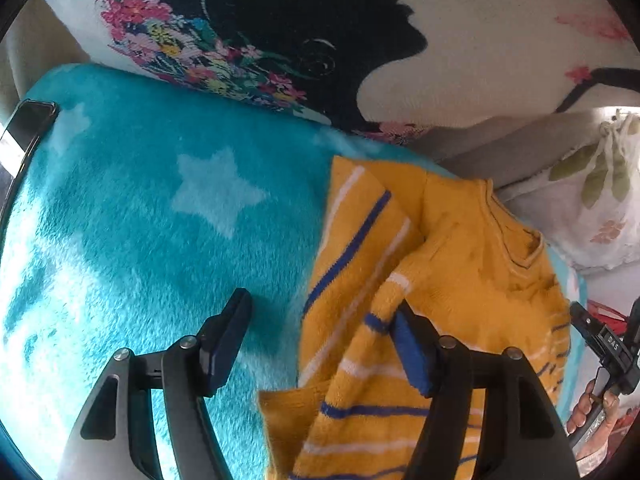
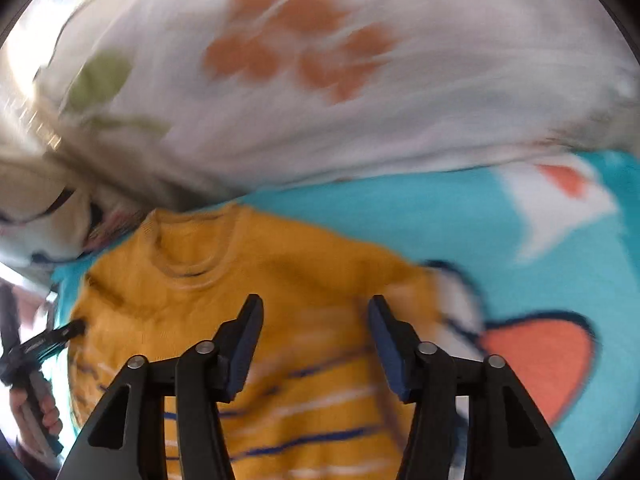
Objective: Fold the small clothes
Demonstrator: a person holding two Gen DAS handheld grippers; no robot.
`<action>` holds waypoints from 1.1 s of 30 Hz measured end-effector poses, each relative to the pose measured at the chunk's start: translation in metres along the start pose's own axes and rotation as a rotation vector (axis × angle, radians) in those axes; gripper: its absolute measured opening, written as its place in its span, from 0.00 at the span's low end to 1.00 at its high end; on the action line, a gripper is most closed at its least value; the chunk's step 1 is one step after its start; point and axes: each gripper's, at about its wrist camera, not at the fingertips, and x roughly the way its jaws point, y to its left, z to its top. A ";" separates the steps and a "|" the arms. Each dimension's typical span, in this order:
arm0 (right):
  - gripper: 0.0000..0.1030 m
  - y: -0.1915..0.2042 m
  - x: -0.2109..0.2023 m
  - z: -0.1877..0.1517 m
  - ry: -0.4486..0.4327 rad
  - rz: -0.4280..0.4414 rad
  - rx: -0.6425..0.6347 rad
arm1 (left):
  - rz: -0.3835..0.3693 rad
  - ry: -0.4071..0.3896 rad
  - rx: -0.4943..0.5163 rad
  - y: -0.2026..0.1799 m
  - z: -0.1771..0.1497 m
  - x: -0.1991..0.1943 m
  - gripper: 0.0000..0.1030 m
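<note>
A small mustard-yellow knit sweater (image 1: 460, 264) with blue and white stripes lies on a turquoise star-print blanket (image 1: 160, 208). A striped sleeve is folded in over its left side. My left gripper (image 1: 324, 316) is open, hovering over the sweater's left edge, with nothing between its fingers. In the right wrist view the sweater (image 2: 256, 292) lies collar away from me, blurred by motion. My right gripper (image 2: 316, 316) is open above the sweater's chest and holds nothing. The right gripper also shows at the right edge of the left wrist view (image 1: 580, 320), and the left gripper at the left edge of the right wrist view (image 2: 76, 326).
A cushion with a black silhouette and flowers (image 1: 280, 40) stands behind the blanket. A white floral cushion (image 2: 340, 80) lies close beyond the sweater's collar. The blanket shows an orange shape (image 2: 548, 356) to the right. A black-framed object (image 1: 24, 136) sits at the far left.
</note>
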 end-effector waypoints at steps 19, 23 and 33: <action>0.10 -0.040 -0.046 -0.147 0.171 0.184 -0.036 | -0.019 -0.071 -0.161 0.024 -0.128 -0.109 0.66; 0.05 -0.059 -0.054 -0.130 0.151 0.022 -0.104 | 0.036 -0.106 -0.189 0.025 -0.151 -0.121 0.66; 0.40 -0.088 -0.075 -0.138 0.044 0.039 -0.036 | 0.143 -0.142 -0.232 0.028 -0.210 -0.155 0.67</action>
